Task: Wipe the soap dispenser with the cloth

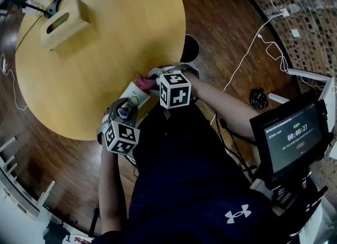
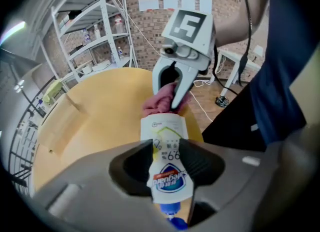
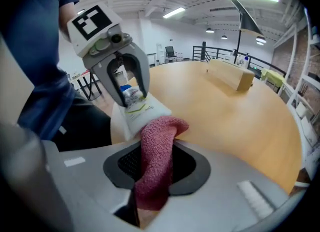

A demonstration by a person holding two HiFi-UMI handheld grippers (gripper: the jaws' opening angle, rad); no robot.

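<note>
The soap dispenser is a white pouch [image 1: 131, 95] with a blue cap, lying at the near edge of the round wooden table [image 1: 105, 58]. My left gripper [image 1: 126, 112] is shut on the pouch [image 2: 165, 151] near its cap end, pads squeezing both sides. My right gripper [image 1: 155, 81] is shut on a pink-red cloth [image 3: 155, 156], which hangs out between its jaws. The cloth [image 2: 157, 103] touches the far end of the pouch [image 3: 142, 113]. The two grippers face each other, the left gripper [image 3: 131, 93] just beyond the cloth, the right gripper [image 2: 172, 93] above the pouch's end.
A wooden box with a slot handle [image 1: 60, 24] stands at the table's far left, a cable beside it. A screen [image 1: 292, 135] stands at the right. White cables [image 1: 247, 53] and a black round object [image 1: 258, 99] lie on the wooden floor. White shelving [image 2: 95, 35] stands behind the table.
</note>
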